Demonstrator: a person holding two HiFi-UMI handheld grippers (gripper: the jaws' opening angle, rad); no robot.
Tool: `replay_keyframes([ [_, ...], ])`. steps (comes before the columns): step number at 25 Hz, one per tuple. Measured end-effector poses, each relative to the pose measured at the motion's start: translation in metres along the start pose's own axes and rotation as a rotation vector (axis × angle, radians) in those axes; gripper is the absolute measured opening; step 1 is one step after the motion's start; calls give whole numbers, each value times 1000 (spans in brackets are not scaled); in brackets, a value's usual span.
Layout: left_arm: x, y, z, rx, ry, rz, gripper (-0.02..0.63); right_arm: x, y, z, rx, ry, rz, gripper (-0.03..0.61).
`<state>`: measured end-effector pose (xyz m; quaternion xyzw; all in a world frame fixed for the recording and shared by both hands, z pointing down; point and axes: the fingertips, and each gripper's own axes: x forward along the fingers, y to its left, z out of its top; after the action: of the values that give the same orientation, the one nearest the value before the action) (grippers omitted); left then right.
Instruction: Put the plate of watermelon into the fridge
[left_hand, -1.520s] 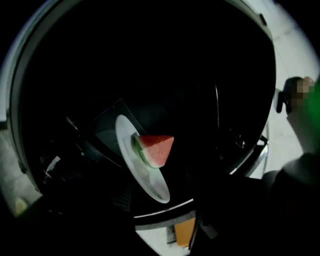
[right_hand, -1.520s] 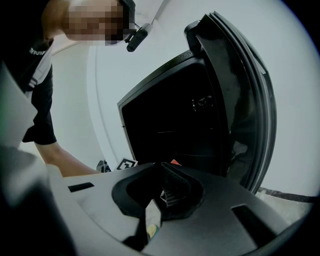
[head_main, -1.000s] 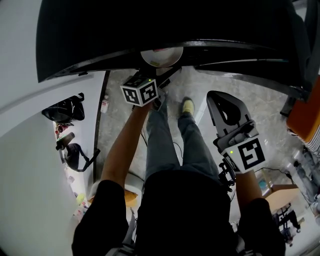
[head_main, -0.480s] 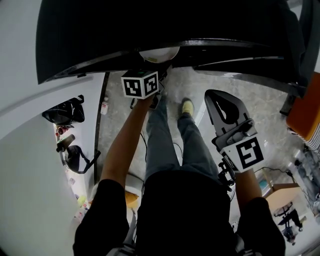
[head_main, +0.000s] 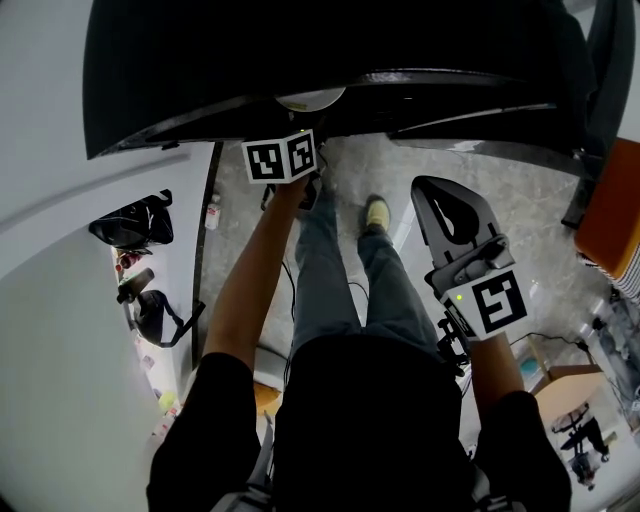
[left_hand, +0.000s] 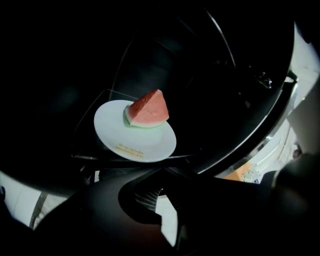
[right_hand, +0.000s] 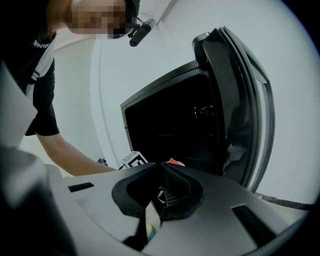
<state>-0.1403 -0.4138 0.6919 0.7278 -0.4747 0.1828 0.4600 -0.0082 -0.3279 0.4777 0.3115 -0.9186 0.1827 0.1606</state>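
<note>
A white plate (left_hand: 134, 134) with a red watermelon wedge (left_hand: 148, 109) rests on a glass shelf (left_hand: 90, 120) inside the dark fridge (head_main: 300, 50). My left gripper (left_hand: 162, 169) points at the plate's near rim with its jaws shut and nothing between them; I cannot tell whether the tips touch the rim. In the head view its marker cube (head_main: 280, 158) sits just below the plate's pale edge (head_main: 310, 98). My right gripper (head_main: 428, 185) hangs back over the floor, shut and holding nothing, and it faces the fridge opening (right_hand: 170, 135).
The fridge door (right_hand: 240, 100) stands open at the right. The person's legs and a yellow shoe (head_main: 375, 212) are in front of the fridge. Dark bags (head_main: 130, 222) lie on the floor at the left and an orange object (head_main: 610, 215) stands at the right.
The left gripper's cube has moved up toward the fridge opening and turned. The plate's edge shows smaller, deeper in the dark. The right gripper has hardly moved.
</note>
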Motion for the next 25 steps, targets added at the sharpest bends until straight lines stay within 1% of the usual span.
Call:
replay_keyframes([
  [2, -7, -4, -7, 7, 2, -9, 8, -2, -1, 6, -13, -6, -4, 8],
  [4, -19, -7, -10, 32, -7, -1, 8, -5, -4, 15, -34, -21, -10, 8],
  [7, -46, -21, -12, 95, -33, 6, 8, -17, -10, 29, -60, -46, -26, 8],
  [11, -88, -43, -14, 194, -92, 21, 8, -42, -16, 41, -72, -68, -50, 8],
  [14, -124, -65, -8, 271, -152, 37, 8, -65, -20, 47, -92, -81, -68, 8],
  [16, -149, -82, -4, 304, -194, 45, 8, -80, -22, 50, -93, -79, -91, 8],
  [19, -188, -113, 3, 320, -278, 35, 8, -103, -22, 58, -105, -110, -115, 8],
  [22, -223, -143, 7, 334, -366, 12, 8, -126, -21, 55, -93, -118, -123, 8],
  [25, -251, -167, 5, 338, -427, 15, 8, -145, -17, 54, -82, -134, -126, 8],
])
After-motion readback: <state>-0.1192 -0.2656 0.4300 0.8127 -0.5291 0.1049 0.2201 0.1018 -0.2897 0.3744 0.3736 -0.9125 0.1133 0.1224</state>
